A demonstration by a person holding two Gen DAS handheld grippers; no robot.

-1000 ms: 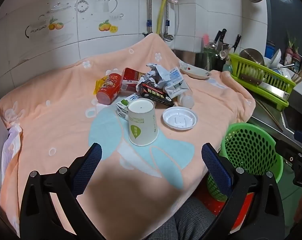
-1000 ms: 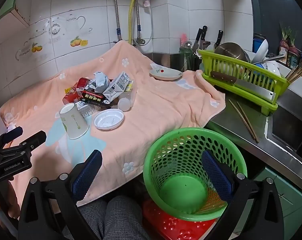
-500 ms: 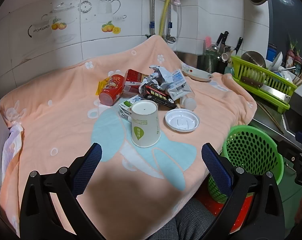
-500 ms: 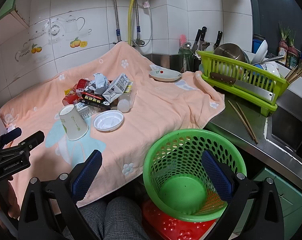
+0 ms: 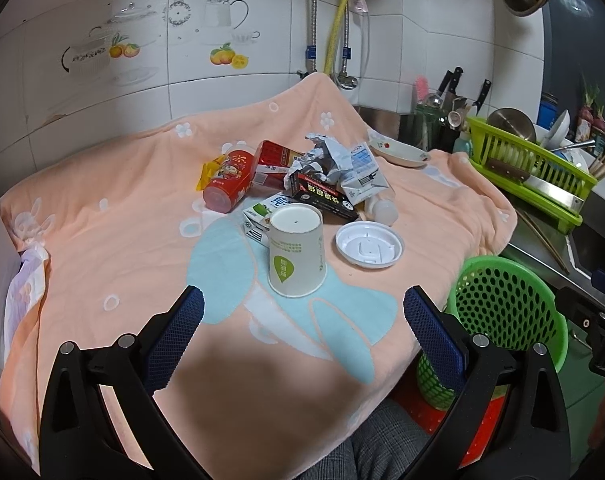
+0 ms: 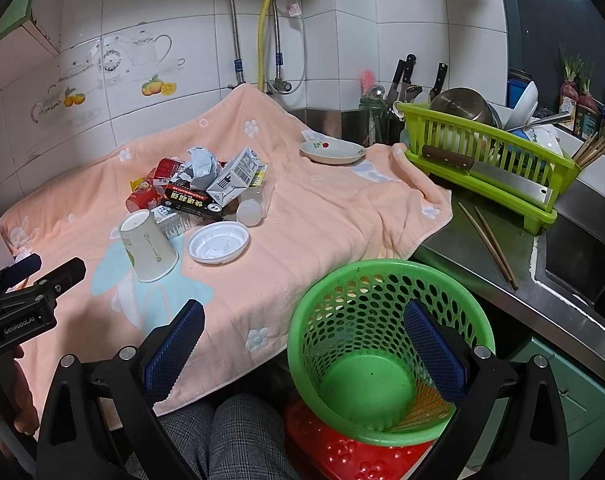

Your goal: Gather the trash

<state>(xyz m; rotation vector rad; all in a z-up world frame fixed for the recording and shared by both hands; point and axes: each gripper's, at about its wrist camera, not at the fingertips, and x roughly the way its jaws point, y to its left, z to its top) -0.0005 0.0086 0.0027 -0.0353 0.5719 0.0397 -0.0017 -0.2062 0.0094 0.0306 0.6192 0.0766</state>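
Both grippers are spread wide with nothing between the fingers. Left gripper [image 5: 302, 326] hovers over the near part of the peach towel [image 5: 114, 216], lined up with the upside-down paper cup [image 5: 296, 250], which stands just ahead of the blue pads with a strip of bare towel between them. Right gripper [image 6: 302, 344] sits lower and off to the side, its fingers framing the green mesh basket [image 6: 386, 344], which is empty and sits on a red stool [image 6: 342, 452] just past the towel's hanging front edge.

Trash is all bunched mid-towel: white plastic lid [image 5: 369, 244] lying flat just right of the cup, a green-and-white carton [image 5: 262, 216] touching the cup's far side, then a black box [image 5: 322, 196], a milk carton [image 5: 362, 178], crumpled foil [image 5: 322, 156], a red can [image 5: 227, 186] on its side, a red packet [image 5: 274, 162] and a small clear bottle [image 5: 382, 208] tipped over by the lid.

Room-wise, the left half and the near strip of the towel are bare. On the right the towel edge drops off onto the steel counter [image 6: 482, 264] where a pair of chopsticks [image 6: 488, 240] lies, with the green dish rack [image 6: 490, 160] beyond. A small dish [image 6: 332, 152] sits at the far corner, well apart from the pile
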